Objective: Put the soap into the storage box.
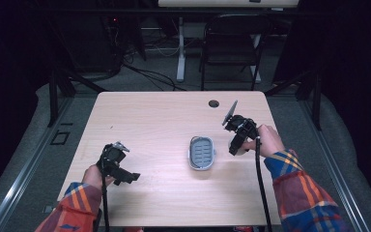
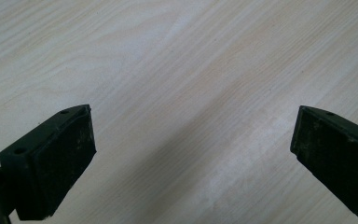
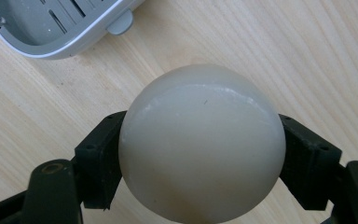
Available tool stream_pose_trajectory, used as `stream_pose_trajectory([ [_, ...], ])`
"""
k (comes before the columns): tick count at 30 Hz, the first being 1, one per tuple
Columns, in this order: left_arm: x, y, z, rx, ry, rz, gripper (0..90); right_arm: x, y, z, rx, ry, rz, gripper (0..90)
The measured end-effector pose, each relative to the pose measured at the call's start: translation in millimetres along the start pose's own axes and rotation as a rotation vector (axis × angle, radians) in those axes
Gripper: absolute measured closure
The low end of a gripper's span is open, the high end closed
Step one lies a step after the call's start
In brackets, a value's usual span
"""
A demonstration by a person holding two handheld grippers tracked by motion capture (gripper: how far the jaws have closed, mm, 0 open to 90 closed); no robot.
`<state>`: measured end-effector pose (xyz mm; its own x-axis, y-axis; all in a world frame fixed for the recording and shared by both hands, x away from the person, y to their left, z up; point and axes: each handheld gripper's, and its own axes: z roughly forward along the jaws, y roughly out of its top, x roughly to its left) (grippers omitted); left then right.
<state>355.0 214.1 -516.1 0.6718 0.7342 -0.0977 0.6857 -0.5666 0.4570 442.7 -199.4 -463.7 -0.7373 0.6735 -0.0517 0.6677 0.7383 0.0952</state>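
Note:
A rounded cream-white soap bar (image 3: 203, 142) sits between the two black jaws of my right gripper (image 3: 200, 158), which is shut on it just above the wooden table. In the high view that right gripper (image 1: 237, 143) is held at the table's right side with the pale soap bar (image 1: 241, 147) in it. A grey slotted soap dish (image 1: 201, 152) lies left of it, near the table's middle; its rim (image 3: 81, 35) shows at the top left of the right gripper view. My left gripper (image 1: 128, 177) rests low at the front left, jaws wide open (image 2: 191, 149) over bare wood.
The light wooden table (image 1: 159, 121) has a round cable hole (image 1: 214, 103) near its far edge. Behind the table stand a dark folding chair (image 1: 232, 46) and a white desk leg (image 1: 180, 48), with cables on the floor.

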Motion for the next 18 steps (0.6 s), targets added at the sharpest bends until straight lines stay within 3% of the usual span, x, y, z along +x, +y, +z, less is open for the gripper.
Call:
stream_pose_trajectory([
  [18,-0.2,0.1,0.0,0.001,0.000,0.002,0.0,5.3,18.8,-13.1,0.002,-0.016,-0.036,24.7],
])
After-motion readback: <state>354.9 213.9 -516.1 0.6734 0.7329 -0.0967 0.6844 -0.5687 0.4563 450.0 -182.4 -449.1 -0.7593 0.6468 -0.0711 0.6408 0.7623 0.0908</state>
